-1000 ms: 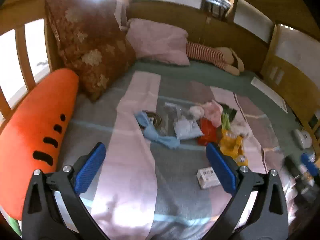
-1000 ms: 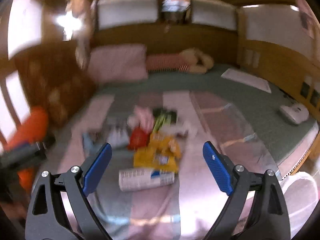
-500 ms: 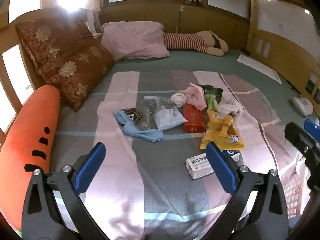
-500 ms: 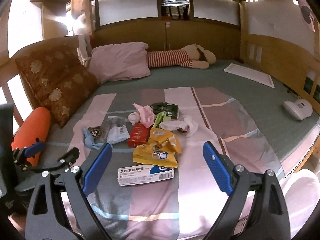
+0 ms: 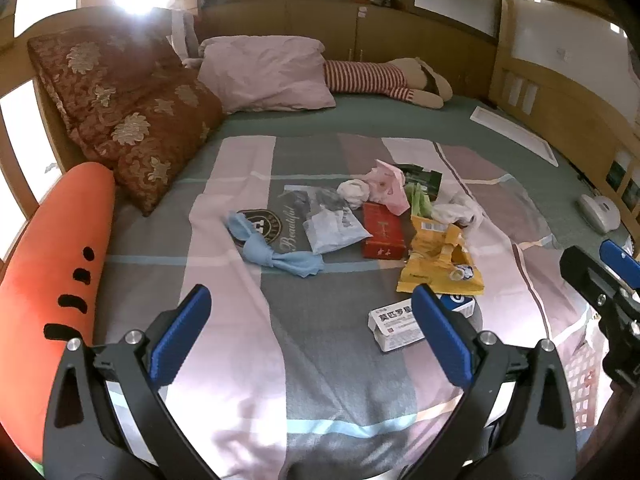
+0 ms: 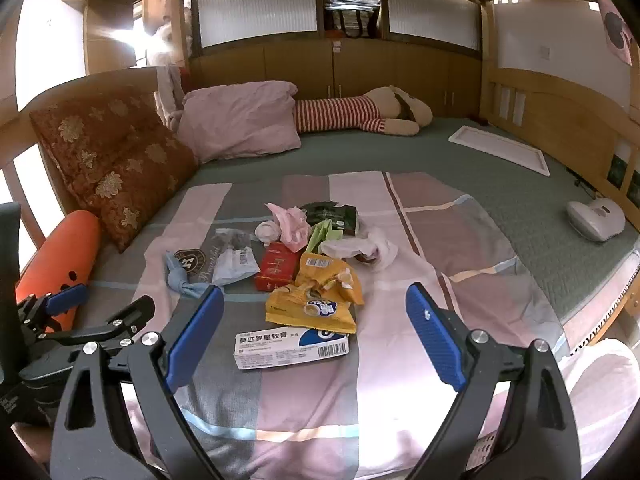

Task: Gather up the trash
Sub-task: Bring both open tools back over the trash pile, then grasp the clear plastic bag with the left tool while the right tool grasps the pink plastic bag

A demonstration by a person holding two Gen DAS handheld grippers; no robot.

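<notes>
Several pieces of trash lie in the middle of the bed: a white medicine box (image 6: 291, 345) (image 5: 394, 321) nearest me, a yellow snack bag (image 6: 320, 293) (image 5: 438, 256), a red box (image 6: 277, 266) (image 5: 382, 231), a blue cloth strip (image 5: 272, 250) (image 6: 182, 276), a clear plastic bag (image 5: 332, 228), pink tissue (image 6: 290, 220) (image 5: 386, 186), green wrappers (image 6: 328, 218) and crumpled white paper (image 6: 362, 248). My left gripper (image 5: 310, 334) is open above the blanket, left of the medicine box. My right gripper (image 6: 314, 334) is open, hovering just short of the medicine box.
The striped blanket (image 6: 440, 240) covers a green mattress. A brown floral cushion (image 5: 128, 120), pink pillow (image 6: 240, 120), orange carrot plush (image 5: 52, 264) and striped plush toy (image 6: 360, 114) lie around. A white tray (image 6: 500, 150) and white device (image 6: 596, 220) sit right. Wooden rails enclose the bed.
Both cameras have steadied and pulled back slightly; the left view swung right and levelled, bringing the right gripper into its right edge. Both grippers stay open and the trash has not moved.
</notes>
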